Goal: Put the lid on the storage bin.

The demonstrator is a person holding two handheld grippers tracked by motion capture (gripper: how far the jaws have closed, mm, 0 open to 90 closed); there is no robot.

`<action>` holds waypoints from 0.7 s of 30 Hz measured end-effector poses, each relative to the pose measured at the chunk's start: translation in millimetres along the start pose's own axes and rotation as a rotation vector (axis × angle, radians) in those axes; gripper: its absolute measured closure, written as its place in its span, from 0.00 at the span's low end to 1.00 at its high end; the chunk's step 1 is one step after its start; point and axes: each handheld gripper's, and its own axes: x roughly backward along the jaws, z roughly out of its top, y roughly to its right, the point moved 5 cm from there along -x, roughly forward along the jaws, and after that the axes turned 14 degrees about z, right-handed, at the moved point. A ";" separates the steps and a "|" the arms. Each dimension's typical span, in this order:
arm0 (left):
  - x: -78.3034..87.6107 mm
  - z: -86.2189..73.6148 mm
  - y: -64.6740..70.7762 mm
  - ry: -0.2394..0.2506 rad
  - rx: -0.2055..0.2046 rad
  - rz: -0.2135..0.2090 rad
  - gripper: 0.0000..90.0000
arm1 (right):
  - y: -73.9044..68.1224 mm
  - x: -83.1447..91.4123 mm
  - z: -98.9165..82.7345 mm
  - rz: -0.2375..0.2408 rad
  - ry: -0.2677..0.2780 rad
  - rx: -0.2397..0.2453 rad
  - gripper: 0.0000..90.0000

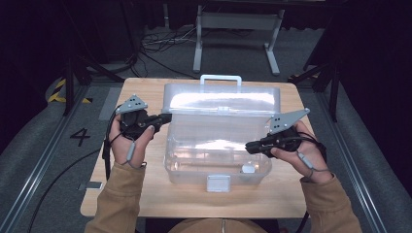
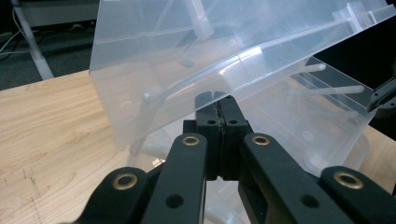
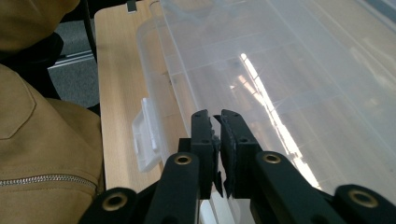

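Centrally on the wooden bench point(image 1: 145, 189) sits a clear plastic storage box point(image 1: 218, 162), its hinged lid point(image 1: 221, 104) raised and leaning back, white handle point(image 1: 221, 77) at the top edge. A white latch point(image 1: 218, 183) hangs at the box's near wall, facing the person. The left gripper point(image 1: 167, 117) reaches in from the box's left side, its jaws pressed together on the lid's lower edge, as the left gripper view shows, with the lid tilted above them. The right gripper point(image 1: 248, 146) points leftward over the box's right side; in the right gripper view its jaws are nearly together over the box's rim, and whether they pinch anything cannot be told. A tan sleeve point(image 1: 119, 194) covers each forearm.
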 end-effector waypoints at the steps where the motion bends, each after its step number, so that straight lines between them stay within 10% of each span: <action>1: 0.4 0.0 -0.2 -0.001 -0.003 0.001 1.00 | -0.6 1.7 -0.3 0.001 0.007 -0.001 0.99; 21: 6.3 -5.4 2.6 -0.045 -0.013 -0.028 1.00 | 14.7 49.2 -19.5 -0.077 0.252 -0.184 1.00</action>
